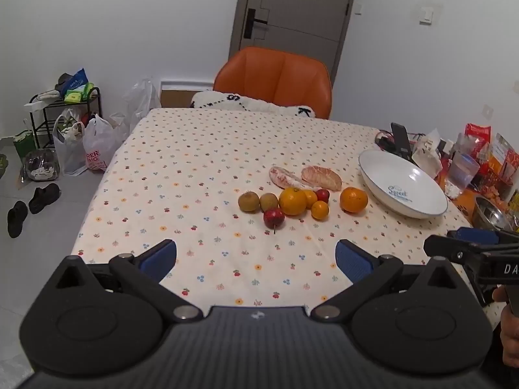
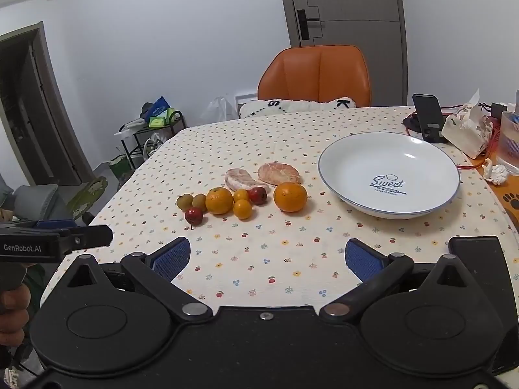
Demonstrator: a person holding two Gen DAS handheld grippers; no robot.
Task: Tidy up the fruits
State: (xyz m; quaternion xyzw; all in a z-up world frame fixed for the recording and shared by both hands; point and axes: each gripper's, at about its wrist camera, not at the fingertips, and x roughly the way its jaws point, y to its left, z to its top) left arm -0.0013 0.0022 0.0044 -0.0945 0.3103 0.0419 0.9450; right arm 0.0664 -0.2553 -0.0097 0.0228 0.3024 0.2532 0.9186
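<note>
A cluster of fruit lies mid-table on the flowered cloth: two kiwis (image 1: 248,201) (image 2: 185,201), a large orange (image 1: 292,201) (image 2: 219,200), two small oranges (image 1: 319,210) (image 2: 242,209), two small red apples (image 1: 274,218) (image 2: 194,216) and, set apart to the right, another large orange (image 1: 353,199) (image 2: 290,196). Two peeled pomelo pieces (image 1: 321,178) (image 2: 279,173) lie behind them. An empty white plate (image 1: 421,207) (image 2: 340,159) sits right of the fruit. My left gripper (image 1: 256,256) and right gripper (image 2: 267,256) both hover open near the table's front edge, holding nothing.
An orange chair (image 1: 274,77) (image 2: 316,74) stands at the far side. A phone stand (image 2: 428,118), tissue pack (image 2: 467,129), glass (image 2: 511,136) and snack packets (image 1: 486,155) crowd the right edge, with a metal bowl (image 1: 489,215). Bags, a rack (image 1: 65,113) and shoes are on the floor left.
</note>
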